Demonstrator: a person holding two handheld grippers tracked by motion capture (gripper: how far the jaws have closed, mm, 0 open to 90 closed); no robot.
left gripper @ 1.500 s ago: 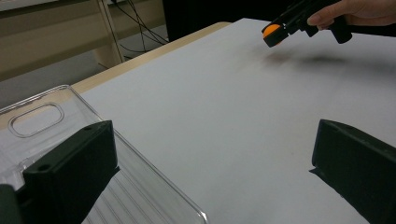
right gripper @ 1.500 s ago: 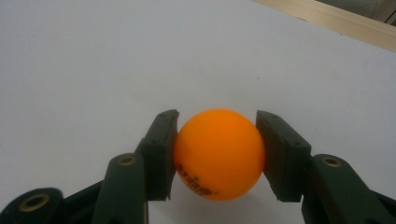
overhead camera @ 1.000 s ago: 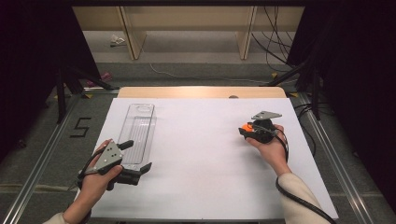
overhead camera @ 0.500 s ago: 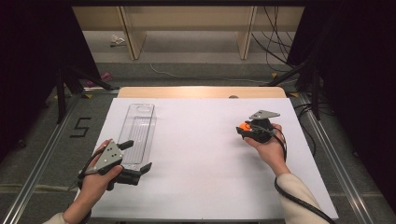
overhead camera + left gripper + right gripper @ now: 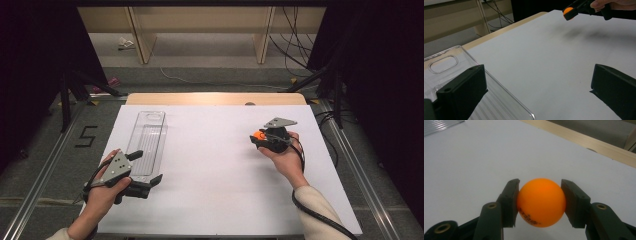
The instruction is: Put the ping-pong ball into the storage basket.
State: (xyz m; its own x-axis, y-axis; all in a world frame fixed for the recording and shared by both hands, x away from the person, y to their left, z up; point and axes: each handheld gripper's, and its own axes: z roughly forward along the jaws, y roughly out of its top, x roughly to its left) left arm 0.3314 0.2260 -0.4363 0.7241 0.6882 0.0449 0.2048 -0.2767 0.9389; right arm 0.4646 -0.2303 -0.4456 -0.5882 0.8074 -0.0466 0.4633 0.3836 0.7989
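Observation:
An orange ball [image 5: 540, 202] is pinched between the two black pads [image 5: 511, 200] of my right gripper [image 5: 540, 195], which is shut on it. In the high view that gripper [image 5: 260, 137] holds the ball [image 5: 258, 135] just above the white sheet at the right. My left gripper [image 5: 147, 167] is open at the near end of a clear plastic tray [image 5: 150, 130] on the left. In the left gripper view its jaws [image 5: 537, 92] stand wide apart. One jaw is over the tray's [image 5: 444, 62] corner, and the ball [image 5: 568, 11] shows far off.
A white sheet [image 5: 210, 170] covers the table, with a bare wooden strip [image 5: 215, 98] along the far edge. Metal rails run down both sides. Cables and shelving legs stand on the floor beyond the table.
My right gripper has drifted slightly to the left with the ball still in it. The left gripper has not moved.

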